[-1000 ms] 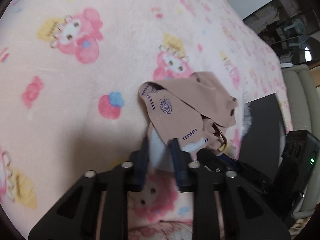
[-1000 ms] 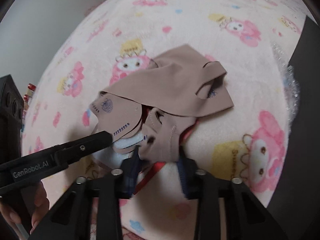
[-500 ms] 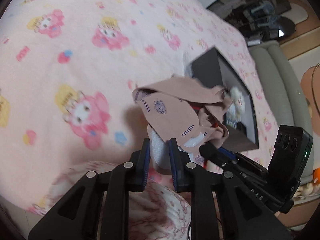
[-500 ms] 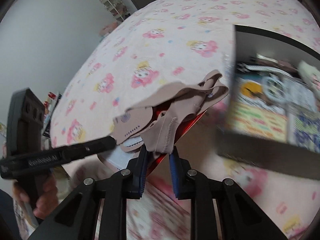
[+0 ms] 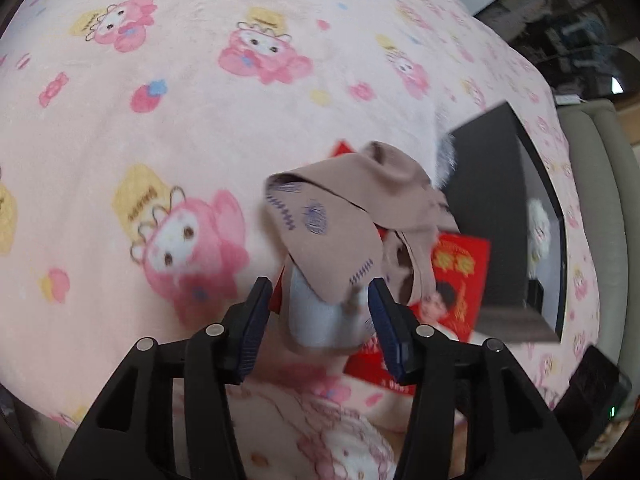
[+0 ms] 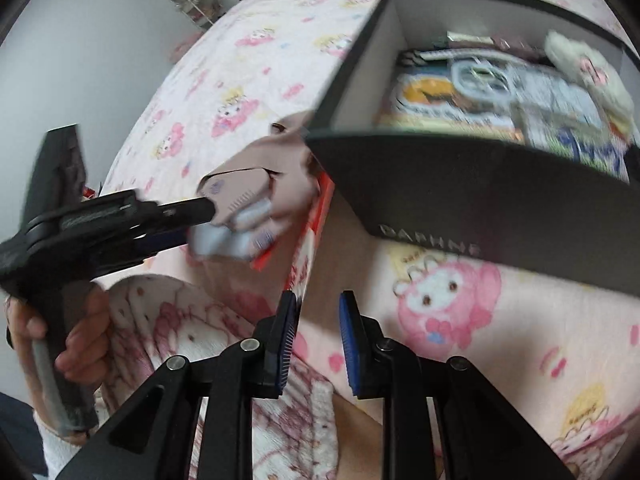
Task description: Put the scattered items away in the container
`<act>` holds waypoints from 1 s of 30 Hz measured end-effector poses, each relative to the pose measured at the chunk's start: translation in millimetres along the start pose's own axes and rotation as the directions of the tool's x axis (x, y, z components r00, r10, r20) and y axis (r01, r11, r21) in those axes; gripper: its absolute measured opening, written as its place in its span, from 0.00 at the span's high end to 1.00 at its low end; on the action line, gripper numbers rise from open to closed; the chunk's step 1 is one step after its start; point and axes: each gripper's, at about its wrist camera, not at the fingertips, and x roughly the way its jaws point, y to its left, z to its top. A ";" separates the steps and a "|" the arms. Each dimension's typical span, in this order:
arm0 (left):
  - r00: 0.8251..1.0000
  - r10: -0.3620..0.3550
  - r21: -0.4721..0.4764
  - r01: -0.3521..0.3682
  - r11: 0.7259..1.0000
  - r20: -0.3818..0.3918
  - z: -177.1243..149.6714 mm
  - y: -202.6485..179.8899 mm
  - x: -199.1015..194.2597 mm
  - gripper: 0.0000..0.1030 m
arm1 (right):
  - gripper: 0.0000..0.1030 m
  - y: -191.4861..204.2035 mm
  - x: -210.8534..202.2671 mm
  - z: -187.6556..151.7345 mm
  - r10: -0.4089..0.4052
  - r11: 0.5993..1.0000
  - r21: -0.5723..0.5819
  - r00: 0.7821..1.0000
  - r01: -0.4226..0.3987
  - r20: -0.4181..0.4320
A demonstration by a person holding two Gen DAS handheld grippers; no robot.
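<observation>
A beige garment [image 5: 340, 216] with a pale blue piece under it lies bunched between the fingers of my left gripper [image 5: 318, 312]. Its jaws are opening and the pads stand clear of the cloth on both sides. A red printed packet [image 5: 460, 276] sticks out beneath the bundle. In the right wrist view the same garment [image 6: 256, 184] and red packet [image 6: 316, 220] hang at the near left corner of the black box [image 6: 480, 192], with the left gripper [image 6: 192, 216] at the cloth. My right gripper [image 6: 318, 320] is open below them, only blanket showing between its pads.
The black box [image 5: 492, 208] stands on a pink cartoon-print blanket [image 5: 160, 120] and holds printed packets [image 6: 440, 100] and a fluffy white toy [image 6: 584, 68]. A person's hand [image 6: 80, 344] grips the left tool. A pale sofa [image 5: 600, 160] lies beyond the bed edge.
Both grippers carried the bundle over to the black box. The left jaws, shut on the pale blue piece before, have spread apart. The cloth is no longer between the right pads.
</observation>
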 end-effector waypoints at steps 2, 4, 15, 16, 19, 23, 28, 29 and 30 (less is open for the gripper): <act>1.000 0.003 -0.011 -0.003 1.000 -0.002 6.4 1.5 5.7 0.38 | 0.81 2.5 0.7 2.8 -0.024 1.000 0.007 1.000 0.024 0.002; 0.999 0.033 -0.037 -0.033 0.999 0.005 11.8 5.6 11.2 0.38 | 0.81 2.6 -4.1 6.0 -0.052 0.998 0.029 0.998 0.050 0.039; 0.998 -0.047 -0.131 0.051 0.990 0.037 26.8 26.7 16.3 0.39 | 0.63 53.3 46.1 48.9 -0.054 0.992 -0.120 0.998 0.049 -0.039; 0.999 -0.052 -0.115 0.053 0.992 0.013 26.0 24.3 20.5 0.39 | 0.63 54.9 57.2 51.9 -0.095 0.987 -0.132 0.994 0.087 -0.051; 1.000 0.013 -0.056 -0.012 0.998 0.019 26.8 13.8 24.3 0.39 | 0.63 50.9 84.7 57.1 -0.149 0.986 -0.094 0.982 0.139 -0.117; 0.998 0.053 -0.009 -0.053 0.999 -0.022 31.5 0.6 42.8 0.58 | 0.60 63.0 89.8 50.6 -0.216 0.964 -0.168 0.975 0.204 -0.051; 0.997 -0.050 0.063 0.053 0.997 -0.057 22.5 -23.4 58.5 1.00 | 0.74 46.7 76.5 52.4 -0.133 0.987 -0.094 0.991 0.130 -0.025; 0.996 -0.080 0.077 0.082 0.994 -0.033 18.6 -26.0 50.5 1.00 | 0.76 44.1 70.0 52.0 -0.097 0.992 -0.079 0.995 0.095 -0.020; 0.994 -0.109 0.083 0.110 0.990 -0.019 14.9 -26.3 43.0 1.00 | 0.76 42.2 62.7 51.5 -0.073 0.995 -0.072 0.997 0.072 -0.006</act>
